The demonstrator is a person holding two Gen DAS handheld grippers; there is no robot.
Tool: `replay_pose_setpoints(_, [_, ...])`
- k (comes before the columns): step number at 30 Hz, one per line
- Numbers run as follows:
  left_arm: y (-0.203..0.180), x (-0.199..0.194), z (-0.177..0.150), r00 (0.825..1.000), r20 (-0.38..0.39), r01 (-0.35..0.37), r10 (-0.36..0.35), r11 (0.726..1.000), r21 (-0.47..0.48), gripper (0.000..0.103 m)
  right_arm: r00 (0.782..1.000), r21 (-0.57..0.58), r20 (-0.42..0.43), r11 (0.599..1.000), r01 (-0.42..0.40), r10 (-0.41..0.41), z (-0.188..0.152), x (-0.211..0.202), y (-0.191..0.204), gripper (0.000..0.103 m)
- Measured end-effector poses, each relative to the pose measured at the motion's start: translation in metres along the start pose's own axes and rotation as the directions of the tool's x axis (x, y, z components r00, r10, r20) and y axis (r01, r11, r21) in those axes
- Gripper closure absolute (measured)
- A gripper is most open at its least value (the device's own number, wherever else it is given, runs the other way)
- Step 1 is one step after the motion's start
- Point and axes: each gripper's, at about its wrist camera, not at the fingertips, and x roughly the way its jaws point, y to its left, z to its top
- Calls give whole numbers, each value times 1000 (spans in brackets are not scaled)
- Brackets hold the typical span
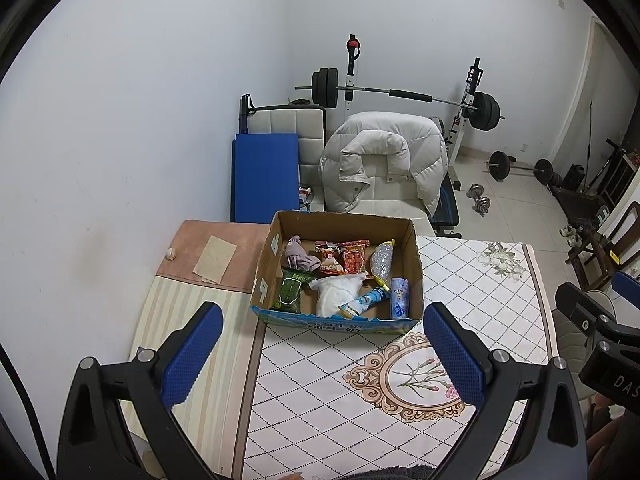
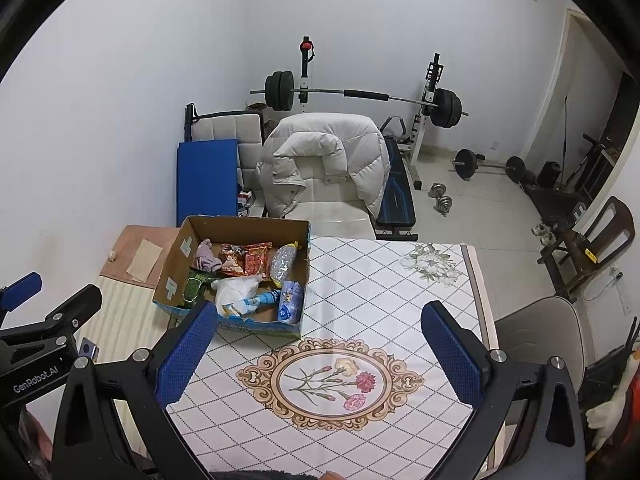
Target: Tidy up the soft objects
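An open cardboard box [image 1: 416,264] [image 2: 172,264] stands on the table [image 1: 320,392] [image 2: 380,280]. It holds several soft items: a mauve cloth [image 1: 298,258] [image 2: 206,258], a white cloth [image 1: 334,292] [image 2: 236,290], a green packet [image 1: 288,292] [image 2: 194,286], red snack bags [image 1: 342,258] [image 2: 248,258], a silver pouch [image 1: 383,260] [image 2: 282,262], and blue packets [image 1: 400,298] [image 2: 290,300]. My left gripper [image 1: 324,356] is open and empty, held above the table short of the box. My right gripper [image 2: 320,356] is open and empty, right of the box.
A chair draped with a white puffer jacket [image 1: 380,156] [image 2: 324,160] stands behind the table. A blue mat [image 1: 266,176] leans on the wall. A barbell rack [image 1: 400,94] and dumbbells [image 1: 480,198] are beyond. A paper sheet [image 1: 214,258] lies left of the box.
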Motion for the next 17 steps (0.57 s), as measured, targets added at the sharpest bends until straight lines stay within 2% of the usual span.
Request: replay_pose_setpoints(17, [7, 0, 6, 1000, 2, -1, 1, 1000, 2, 0, 1000, 4, 0, 1000, -12, 12, 1, 0, 1, 0])
